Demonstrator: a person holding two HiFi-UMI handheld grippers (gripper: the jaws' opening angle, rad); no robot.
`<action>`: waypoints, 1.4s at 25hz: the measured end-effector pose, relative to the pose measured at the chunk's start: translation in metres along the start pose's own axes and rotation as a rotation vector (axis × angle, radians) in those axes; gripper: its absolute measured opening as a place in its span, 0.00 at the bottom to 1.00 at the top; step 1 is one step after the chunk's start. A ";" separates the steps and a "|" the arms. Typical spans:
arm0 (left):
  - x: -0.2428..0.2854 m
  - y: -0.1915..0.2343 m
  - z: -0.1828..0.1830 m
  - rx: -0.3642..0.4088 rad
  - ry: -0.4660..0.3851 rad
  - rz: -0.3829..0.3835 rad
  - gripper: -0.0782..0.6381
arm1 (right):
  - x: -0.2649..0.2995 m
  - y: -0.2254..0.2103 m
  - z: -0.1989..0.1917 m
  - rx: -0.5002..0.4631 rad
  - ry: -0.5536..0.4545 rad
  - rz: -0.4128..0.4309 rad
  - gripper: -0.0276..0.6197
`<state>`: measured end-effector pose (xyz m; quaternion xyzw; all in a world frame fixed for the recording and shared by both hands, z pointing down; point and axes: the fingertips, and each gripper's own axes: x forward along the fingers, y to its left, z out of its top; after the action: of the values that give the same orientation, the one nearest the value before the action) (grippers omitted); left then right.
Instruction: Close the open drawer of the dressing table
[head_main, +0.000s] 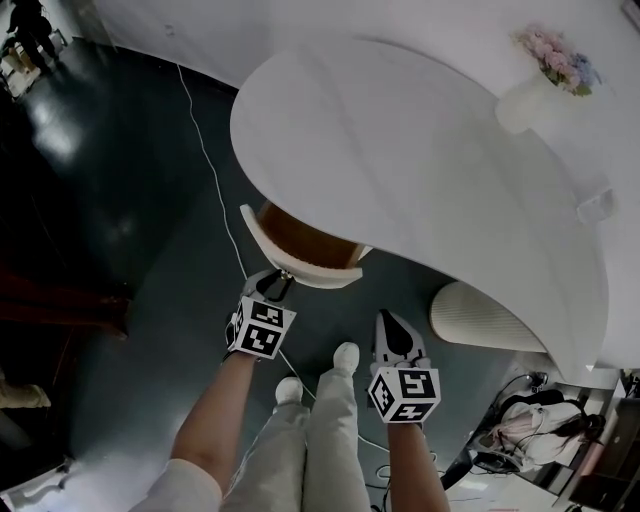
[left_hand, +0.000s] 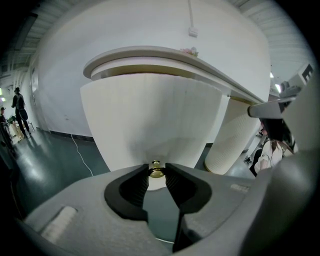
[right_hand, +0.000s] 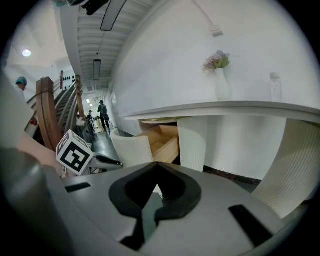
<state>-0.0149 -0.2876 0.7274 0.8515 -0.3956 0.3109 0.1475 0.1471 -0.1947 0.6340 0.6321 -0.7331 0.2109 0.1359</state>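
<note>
Nearest the person's legs (head_main: 320, 430), the right claw (head_main: 388, 320) hangs in the air, its jaws pressed together with nothing in them. Just ahead, the left claw (head_main: 276, 285) is clamped on the small brass knob (left_hand: 156, 170) of the drawer (head_main: 305, 240). The drawer stands pulled out from under the curved white surface (head_main: 400, 150), its wooden inside showing. Farther back on that surface stands a white vase of flowers (head_main: 540, 90).

A dark, glossy floor (head_main: 120, 200) crossed by a thin white cable (head_main: 208, 160) meets a plain white wall (left_hand: 60, 85), with a wooden stair railing (right_hand: 47, 110) and a round ceiling lamp (right_hand: 26, 52) along a corridor.
</note>
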 end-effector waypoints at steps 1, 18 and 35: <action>0.002 0.000 0.003 -0.001 -0.009 0.001 0.26 | 0.001 -0.001 0.001 -0.003 -0.002 -0.001 0.04; 0.030 0.005 0.032 0.010 -0.111 0.054 0.26 | 0.011 -0.015 -0.002 0.003 -0.032 -0.009 0.04; 0.060 0.008 0.063 0.057 -0.256 0.057 0.26 | 0.026 -0.025 -0.006 -0.045 -0.107 -0.039 0.04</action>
<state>0.0350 -0.3588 0.7183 0.8765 -0.4261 0.2149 0.0630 0.1668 -0.2172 0.6542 0.6536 -0.7313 0.1575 0.1148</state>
